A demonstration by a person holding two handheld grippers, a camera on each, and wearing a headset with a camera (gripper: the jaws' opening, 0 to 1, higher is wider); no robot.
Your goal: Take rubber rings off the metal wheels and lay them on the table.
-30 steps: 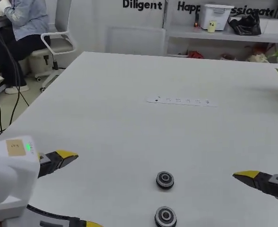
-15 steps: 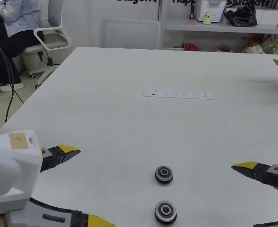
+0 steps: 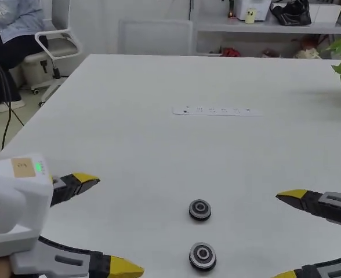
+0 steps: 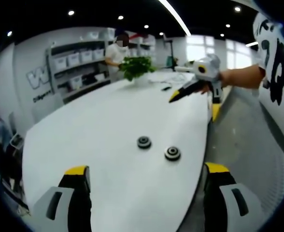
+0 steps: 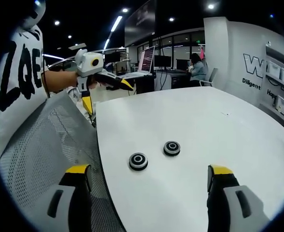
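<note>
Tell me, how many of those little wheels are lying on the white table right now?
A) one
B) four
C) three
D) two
D: the farther wheel and the nearer wheel lie apart from each other on the table, and there are no others on it.

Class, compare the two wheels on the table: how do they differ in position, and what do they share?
The near wheel lies by the table's front edge; the far wheel lies further in. The near wheel sits about level with the grippers' nearer jaw tips, the far wheel closer to their farther tips. Shared: both lie flat, apart, black rings on, untouched between the open left gripper and right gripper.
</note>
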